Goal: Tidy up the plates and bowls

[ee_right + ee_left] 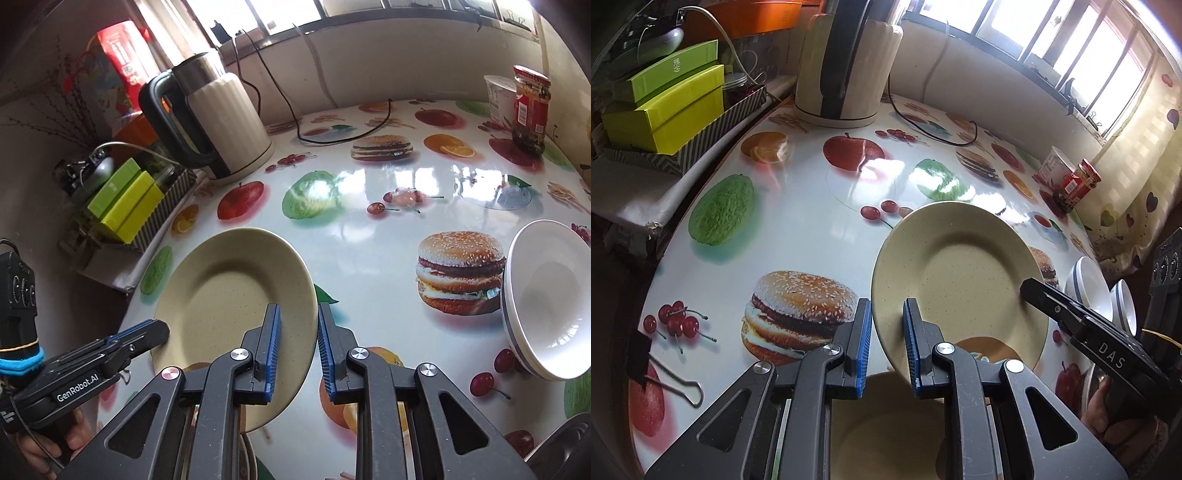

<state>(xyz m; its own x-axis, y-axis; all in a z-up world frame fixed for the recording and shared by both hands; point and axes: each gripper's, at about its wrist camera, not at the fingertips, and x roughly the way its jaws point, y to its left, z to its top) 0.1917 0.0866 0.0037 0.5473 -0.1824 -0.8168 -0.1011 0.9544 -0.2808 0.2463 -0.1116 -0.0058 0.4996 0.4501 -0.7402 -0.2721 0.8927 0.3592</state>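
A beige plate (960, 280) (229, 295) hangs tilted above the fruit-and-burger tablecloth (798, 221). My left gripper (886, 306) is shut on its near-left rim, and from the right wrist view it (162, 328) shows at the plate's left edge. My right gripper (297, 310) is shut on the opposite rim and reaches in from the right (1030, 286) in the left wrist view. A second beige plate (886, 424) lies under the held one, mostly hidden. White bowls with a grey stripe (1086, 284) (546, 295) sit to the right.
A cream kettle (846, 62) (221, 122) with its black cable stands at the back. Green boxes (665, 107) fill a tray beyond the table's left edge. A red jar (530, 107) and white cup (498, 96) are far right. A binder clip (665, 373) lies near left.
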